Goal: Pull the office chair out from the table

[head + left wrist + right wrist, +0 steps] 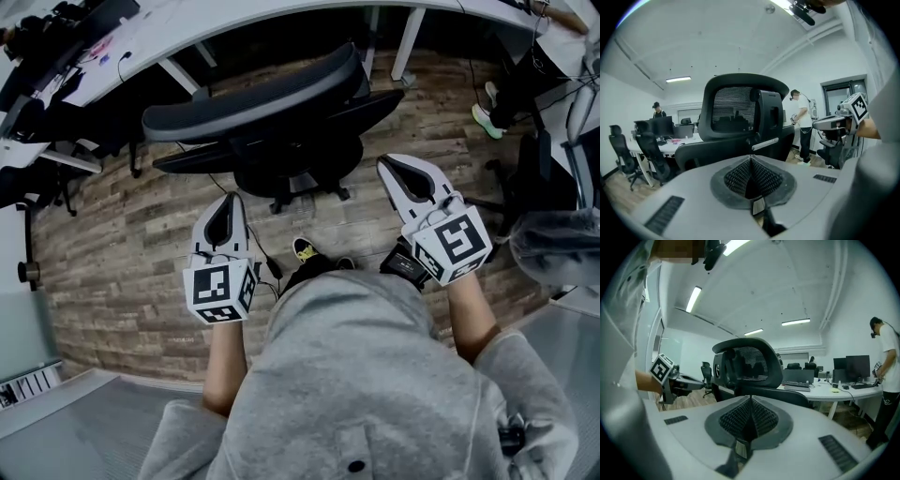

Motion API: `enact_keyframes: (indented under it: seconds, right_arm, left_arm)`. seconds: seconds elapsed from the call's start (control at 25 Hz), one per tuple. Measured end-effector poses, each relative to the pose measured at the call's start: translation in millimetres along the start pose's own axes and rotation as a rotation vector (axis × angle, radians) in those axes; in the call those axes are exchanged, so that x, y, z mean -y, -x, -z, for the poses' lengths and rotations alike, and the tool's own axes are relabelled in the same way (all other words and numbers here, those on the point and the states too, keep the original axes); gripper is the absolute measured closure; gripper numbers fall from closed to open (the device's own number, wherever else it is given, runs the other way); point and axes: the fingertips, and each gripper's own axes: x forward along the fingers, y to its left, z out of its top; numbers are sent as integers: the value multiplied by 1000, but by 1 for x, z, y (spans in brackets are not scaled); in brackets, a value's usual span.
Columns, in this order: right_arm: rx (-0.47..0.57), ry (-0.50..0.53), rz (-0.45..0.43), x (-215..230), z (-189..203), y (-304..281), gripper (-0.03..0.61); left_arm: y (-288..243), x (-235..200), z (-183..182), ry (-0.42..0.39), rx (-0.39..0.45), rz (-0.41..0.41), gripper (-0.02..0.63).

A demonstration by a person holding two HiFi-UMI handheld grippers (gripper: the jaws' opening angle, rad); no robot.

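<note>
A floor of brown, weathered wooden planks (pixel 112 253) fills the head view and meets a smooth grey floor strip (pixel 84 412) at the lower left. On the planks stands a black office chair with a mesh back (pixel 272 112), near the edge of a white curved-edged table (pixel 216 23) whose white legs (pixel 408 42) come down to the wood. A thin black cable (pixel 270 262) trails over the planks beside a black-and-yellow shoe (pixel 305 250), and a green-and-white shoe (pixel 486 117) stands at the upper right. Dark gear and cables (pixel 56 33) crowd the table's left end. In the right gripper view a white desk top (pixel 820 395) bears a dark keyboard (pixel 797 385) and black monitors (pixel 858 365).
</note>
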Motion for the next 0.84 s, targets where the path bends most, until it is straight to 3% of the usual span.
enact_keyframes:
  seconds: [0.2, 0.52, 0.84]
  right_arm:
    - [20, -48, -17, -3, 4, 12, 543]
    - [38, -55, -21, -4, 3, 20, 543]
    - [35, -59, -16, -6, 5, 23, 543]
  left_arm:
    - [9, 13, -4, 12, 10, -16, 602]
    - [14, 31, -13, -54, 23, -34, 601]
    - [17, 37, -15, -60, 26, -30, 602]
